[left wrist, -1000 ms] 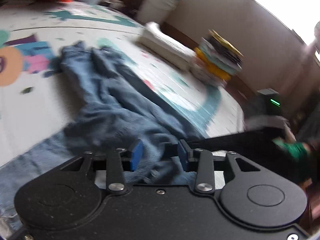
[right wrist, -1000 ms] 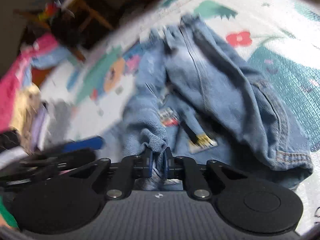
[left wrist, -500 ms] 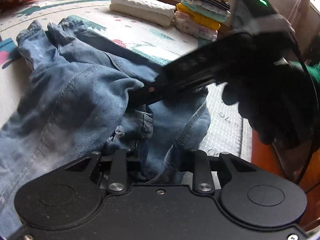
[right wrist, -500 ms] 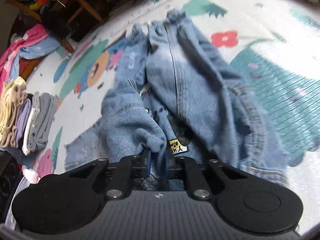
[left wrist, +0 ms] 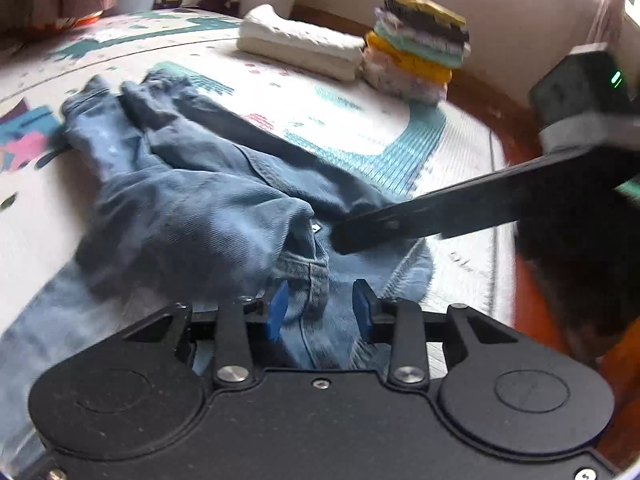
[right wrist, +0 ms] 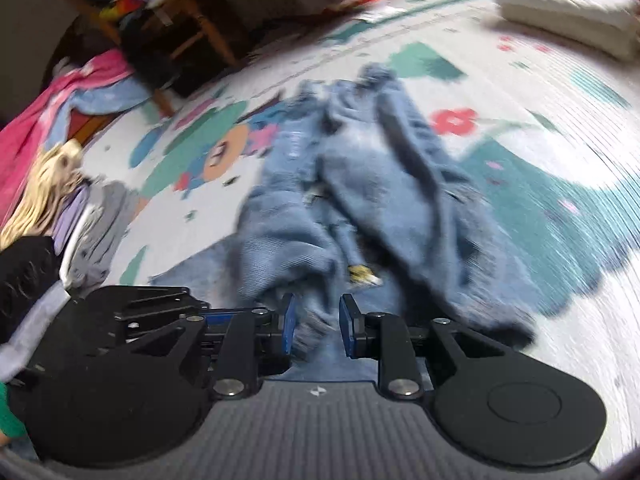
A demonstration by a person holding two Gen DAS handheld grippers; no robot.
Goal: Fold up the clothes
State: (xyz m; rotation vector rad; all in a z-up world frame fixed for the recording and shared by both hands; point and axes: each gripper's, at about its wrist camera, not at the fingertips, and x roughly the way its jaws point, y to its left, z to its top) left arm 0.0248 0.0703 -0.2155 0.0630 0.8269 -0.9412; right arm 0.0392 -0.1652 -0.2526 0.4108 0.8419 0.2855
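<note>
Denim jeans (left wrist: 192, 216) lie bunched on the play mat (left wrist: 360, 120), awaiting folding; left gripper (left wrist: 318, 308) jaws opening around fabric; right gripper (right wrist: 316, 330) jaws parted, fabric loose between.

The jeans (left wrist: 192, 216) are faded blue denim with paler worn patches, and a small yellow-and-black label (right wrist: 362, 274) shows among the folds. The play mat (left wrist: 360, 120) under them is off-white, printed with teal shapes, a red flower (right wrist: 456, 120), an orange circle and bits of pink and blue. Beside a folded cream towel (left wrist: 300, 46) stands a stack of folded clothes (left wrist: 416, 56) in yellow, mint, white, black and pale pink. Another pile (right wrist: 72, 216) runs cream, lilac and grey. Both grippers are black with blue pads (left wrist: 277, 312).
</note>
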